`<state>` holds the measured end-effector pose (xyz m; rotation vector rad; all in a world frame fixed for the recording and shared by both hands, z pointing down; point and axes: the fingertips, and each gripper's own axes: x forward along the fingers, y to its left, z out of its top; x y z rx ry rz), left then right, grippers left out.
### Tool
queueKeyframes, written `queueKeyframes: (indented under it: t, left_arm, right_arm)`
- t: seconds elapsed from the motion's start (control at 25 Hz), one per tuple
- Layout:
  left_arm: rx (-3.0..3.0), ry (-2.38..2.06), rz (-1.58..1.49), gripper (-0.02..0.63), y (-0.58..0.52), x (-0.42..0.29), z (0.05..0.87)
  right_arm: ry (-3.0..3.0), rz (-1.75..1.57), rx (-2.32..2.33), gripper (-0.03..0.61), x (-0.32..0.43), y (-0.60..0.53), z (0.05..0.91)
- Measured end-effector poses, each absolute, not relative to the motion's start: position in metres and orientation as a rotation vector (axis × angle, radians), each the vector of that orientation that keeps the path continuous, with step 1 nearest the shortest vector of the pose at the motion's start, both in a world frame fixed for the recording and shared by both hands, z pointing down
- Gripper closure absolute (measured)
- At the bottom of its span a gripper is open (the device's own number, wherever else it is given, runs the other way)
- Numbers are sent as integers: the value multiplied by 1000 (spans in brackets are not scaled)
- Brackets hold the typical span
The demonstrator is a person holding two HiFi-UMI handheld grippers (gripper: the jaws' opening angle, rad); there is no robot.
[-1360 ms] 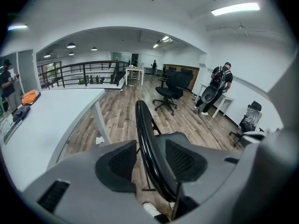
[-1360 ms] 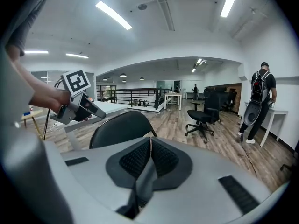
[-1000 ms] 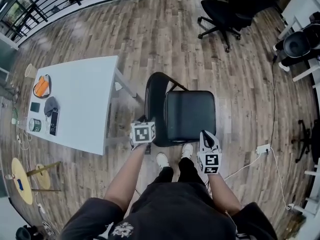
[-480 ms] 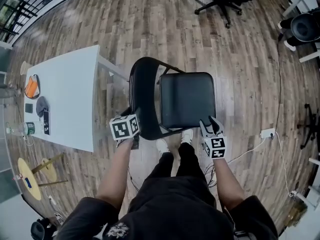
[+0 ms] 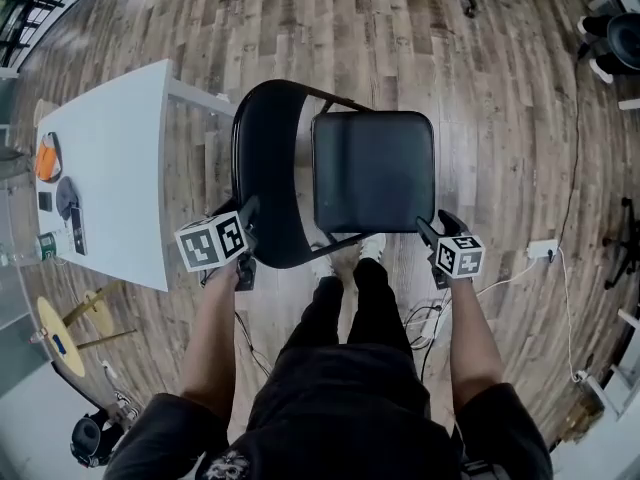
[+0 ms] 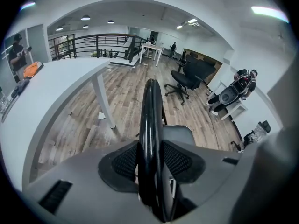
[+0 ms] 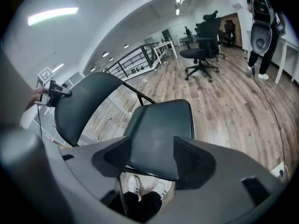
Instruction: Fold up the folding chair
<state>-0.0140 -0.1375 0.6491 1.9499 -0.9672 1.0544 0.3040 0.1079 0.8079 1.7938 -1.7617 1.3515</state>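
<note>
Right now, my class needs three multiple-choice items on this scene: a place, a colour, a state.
1. In the head view, the white table lies on which side of the folding chair? A left B right C beneath it
2. The seat is: A red B black C white
3. The chair is: A folded flat B tipped over C unfolded, seat level
Answers: 1 A, the table fills the picture's left; 2 B, the pad is black; 3 C, the seat faces up, level.
</note>
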Motion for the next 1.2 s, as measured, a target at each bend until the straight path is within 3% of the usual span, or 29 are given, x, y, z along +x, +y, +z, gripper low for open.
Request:
queueKeyframes:
  t: [0.52,1.04,1.2]
  left_arm:
    - [1936,-944,1043,463,-163,14,680]
    - [1883,-842,1108,474,-152,13,708]
    - [1928,-867,1117,474,-162,12,706]
  right_arm:
    - [-1692,1737,1564,291,364,106,958]
    - [-1756,2136,1320,280,354,112,1048]
    - [-1825,2240,1212,227,351,111,1059]
